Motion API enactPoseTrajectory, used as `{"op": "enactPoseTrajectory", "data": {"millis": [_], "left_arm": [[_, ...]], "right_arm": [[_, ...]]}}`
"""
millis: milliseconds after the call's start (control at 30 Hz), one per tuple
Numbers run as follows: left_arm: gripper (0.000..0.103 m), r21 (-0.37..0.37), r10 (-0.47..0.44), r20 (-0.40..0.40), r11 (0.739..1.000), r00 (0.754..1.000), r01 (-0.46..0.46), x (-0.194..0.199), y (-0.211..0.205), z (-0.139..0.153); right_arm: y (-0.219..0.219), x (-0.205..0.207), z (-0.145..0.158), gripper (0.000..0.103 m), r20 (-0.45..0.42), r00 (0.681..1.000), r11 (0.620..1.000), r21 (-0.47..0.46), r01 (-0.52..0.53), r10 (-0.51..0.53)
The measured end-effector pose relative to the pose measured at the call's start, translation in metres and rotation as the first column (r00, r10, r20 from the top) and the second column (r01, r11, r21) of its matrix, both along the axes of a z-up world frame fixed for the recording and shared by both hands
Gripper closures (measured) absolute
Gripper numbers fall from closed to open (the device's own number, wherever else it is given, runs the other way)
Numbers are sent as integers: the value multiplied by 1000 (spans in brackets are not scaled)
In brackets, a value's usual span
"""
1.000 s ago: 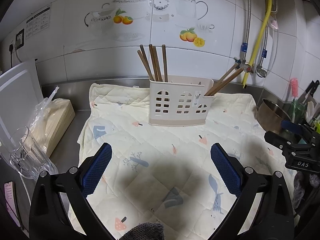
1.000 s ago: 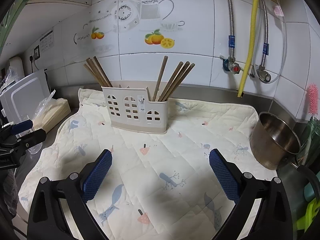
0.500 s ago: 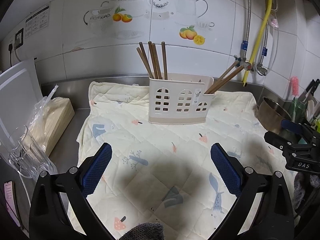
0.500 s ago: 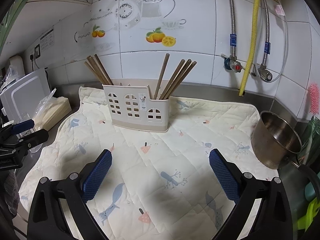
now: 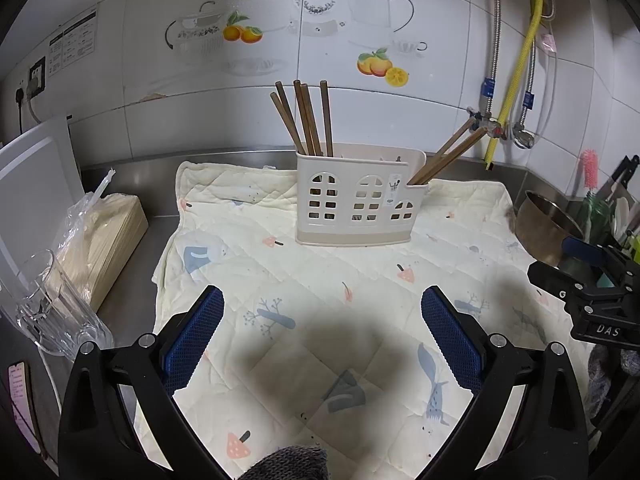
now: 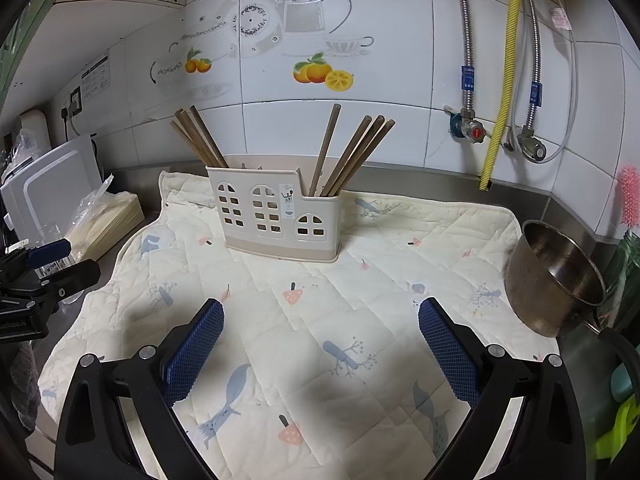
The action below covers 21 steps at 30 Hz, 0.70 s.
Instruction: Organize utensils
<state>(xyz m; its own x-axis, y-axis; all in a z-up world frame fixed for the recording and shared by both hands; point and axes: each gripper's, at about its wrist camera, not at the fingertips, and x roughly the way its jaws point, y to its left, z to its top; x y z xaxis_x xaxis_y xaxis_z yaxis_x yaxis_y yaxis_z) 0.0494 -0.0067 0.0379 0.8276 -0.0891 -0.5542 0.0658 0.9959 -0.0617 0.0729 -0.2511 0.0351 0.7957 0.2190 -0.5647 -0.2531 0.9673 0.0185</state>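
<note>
A cream plastic utensil holder (image 5: 356, 200) (image 6: 276, 216) with window cut-outs stands upright on a quilted cloth (image 5: 320, 288) (image 6: 360, 300) near the back wall. Several brown chopsticks (image 5: 308, 120) (image 6: 196, 136) lean in its left compartment; several more chopsticks (image 5: 448, 152) (image 6: 352, 152) lean in the right one. My left gripper (image 5: 322, 324) hovers open over the cloth's front, nothing between its blue pads. My right gripper (image 6: 320, 336) is open and empty too, well short of the holder. Each gripper shows at the edge of the other's view.
A steel pot (image 6: 556, 276) (image 5: 548, 228) sits at the cloth's right edge, with a pink brush (image 6: 630, 196) behind it. On the left are a clear glass (image 5: 48, 300), a bagged stack of paper (image 5: 100, 236) and a white board (image 5: 36, 184). Pipes and valves (image 6: 496, 132) hang on the tiled wall.
Both views have shifted slightly, with the holder sitting a little lower in the right wrist view. Both grippers stay open and empty; nothing on the cloth has moved.
</note>
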Motion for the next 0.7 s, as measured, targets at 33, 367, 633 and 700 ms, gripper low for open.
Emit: {"op": "enactPoseTrajectory", "data": {"millis": [33,367,633,700], "left_arm": [[5,0,0,0,1000,1000,0,0,0,0],[5,-1,0,-1,1000,1000,0,0,0,0],[5,-1,1,-6,1000,1000,-1,0,1,0],[5,-2,0,-7,1000,1000,0,0,1,0]], "right_arm": [[0,0,0,8,0,1000,1000,0,1,-1],[1,-1,-1,8,-2,1000,1000,-2,-1,1],[2,-1,-2,8,-3,1000,1000,1,-3,3],[2,-1,-2,8,-4,1000,1000,1,-4,4]]}}
